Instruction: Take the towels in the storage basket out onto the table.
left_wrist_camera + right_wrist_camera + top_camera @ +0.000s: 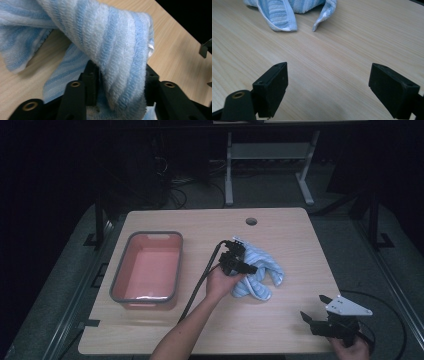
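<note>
Near the table's middle, the left gripper [120, 93] pinches a thick fold of the blue-striped terry towel [260, 270], likely soft, light and floppy, while the right gripper [329, 87] waits spread wide at the near right.

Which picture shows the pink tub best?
The high view: the whole pink tub with its grey rim sits on the table's left side, apart from the striped towel. The two gripper views look at the towel and tabletop instead.
</note>
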{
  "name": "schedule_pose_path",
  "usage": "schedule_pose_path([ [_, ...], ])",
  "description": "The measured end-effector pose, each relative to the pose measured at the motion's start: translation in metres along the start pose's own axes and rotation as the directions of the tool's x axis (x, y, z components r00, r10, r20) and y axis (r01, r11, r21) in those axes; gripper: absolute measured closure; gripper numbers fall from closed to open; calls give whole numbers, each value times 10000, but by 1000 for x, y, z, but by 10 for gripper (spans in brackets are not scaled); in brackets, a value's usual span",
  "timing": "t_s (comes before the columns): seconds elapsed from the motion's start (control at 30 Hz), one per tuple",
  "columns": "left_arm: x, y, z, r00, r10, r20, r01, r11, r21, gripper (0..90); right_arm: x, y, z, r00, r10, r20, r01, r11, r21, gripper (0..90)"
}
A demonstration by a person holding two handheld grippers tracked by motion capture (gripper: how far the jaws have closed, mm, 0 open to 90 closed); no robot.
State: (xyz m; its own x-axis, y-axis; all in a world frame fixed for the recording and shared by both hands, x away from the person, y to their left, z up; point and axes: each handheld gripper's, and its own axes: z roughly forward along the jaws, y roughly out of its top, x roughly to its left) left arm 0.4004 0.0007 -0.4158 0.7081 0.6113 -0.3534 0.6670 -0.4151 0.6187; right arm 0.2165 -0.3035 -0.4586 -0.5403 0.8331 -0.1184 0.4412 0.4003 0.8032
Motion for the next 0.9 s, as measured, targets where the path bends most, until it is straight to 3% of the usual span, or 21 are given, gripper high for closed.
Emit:
schedule_pose_path([
  [0.43, 1, -11, -17, 9999, 48, 120, -46, 9999, -158, 399, 0, -1, -2, 9999, -5, 127, 5, 10000, 2, 152],
  [0.9, 3, -25, -43, 9999, 66, 136, -58, 9983, -584, 370, -1, 1, 1, 9998, 30, 192, -30, 10000, 2, 152],
])
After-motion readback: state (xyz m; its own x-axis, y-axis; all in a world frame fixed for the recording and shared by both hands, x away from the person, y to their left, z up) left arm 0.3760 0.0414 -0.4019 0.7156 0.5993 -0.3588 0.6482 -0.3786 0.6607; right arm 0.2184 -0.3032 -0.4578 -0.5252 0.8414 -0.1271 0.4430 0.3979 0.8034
